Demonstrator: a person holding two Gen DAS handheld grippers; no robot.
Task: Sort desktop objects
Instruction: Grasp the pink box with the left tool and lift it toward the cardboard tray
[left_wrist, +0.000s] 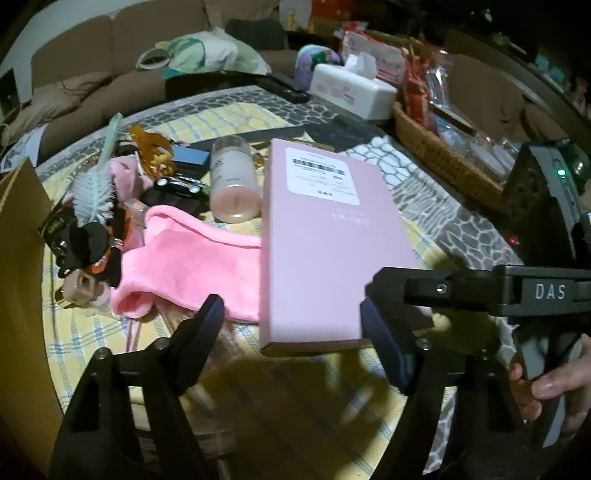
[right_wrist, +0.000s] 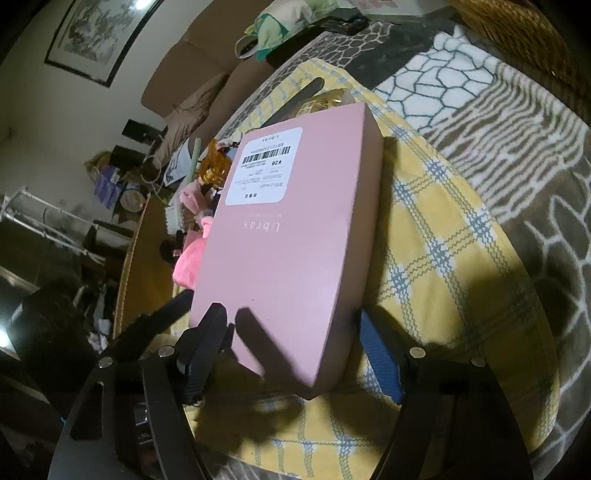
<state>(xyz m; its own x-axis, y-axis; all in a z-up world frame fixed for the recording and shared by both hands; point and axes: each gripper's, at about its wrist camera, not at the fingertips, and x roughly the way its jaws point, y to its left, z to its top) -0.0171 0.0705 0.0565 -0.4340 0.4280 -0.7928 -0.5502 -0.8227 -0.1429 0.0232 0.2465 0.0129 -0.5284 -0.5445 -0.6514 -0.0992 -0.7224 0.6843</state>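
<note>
A: Scanning from 9 o'clock in the left wrist view: clutter heap, bottle brush (left_wrist: 96, 184), pink cloth (left_wrist: 192, 258), a cylindrical jar (left_wrist: 233, 179) on its side. Pink box (left_wrist: 325, 243) lies flat at centre on the yellow plaid cloth (left_wrist: 92, 332); wicker basket (left_wrist: 443, 155) out at 2 o'clock.

B: Tool state?

A: Left gripper (left_wrist: 291, 321) parted, nothing pinched, box's near end just ahead of the gap. Right gripper (right_wrist: 291, 332) also spread; the box's near corner sits between its fingers. Whether the pads press, I cannot tell.

B: Risks?

A: My reading: a grab on one corner of a wide flat box lets it pivot and swing its far end into the jar or cloth at 10 o'clock. The plaid cloth may drag, too.

B: Pose?

A: Both tools pitch downward toward the table. The right one comes in from 3 o'clock in the left wrist view, a hand (left_wrist: 550, 384) wrapped on its grip.
</note>
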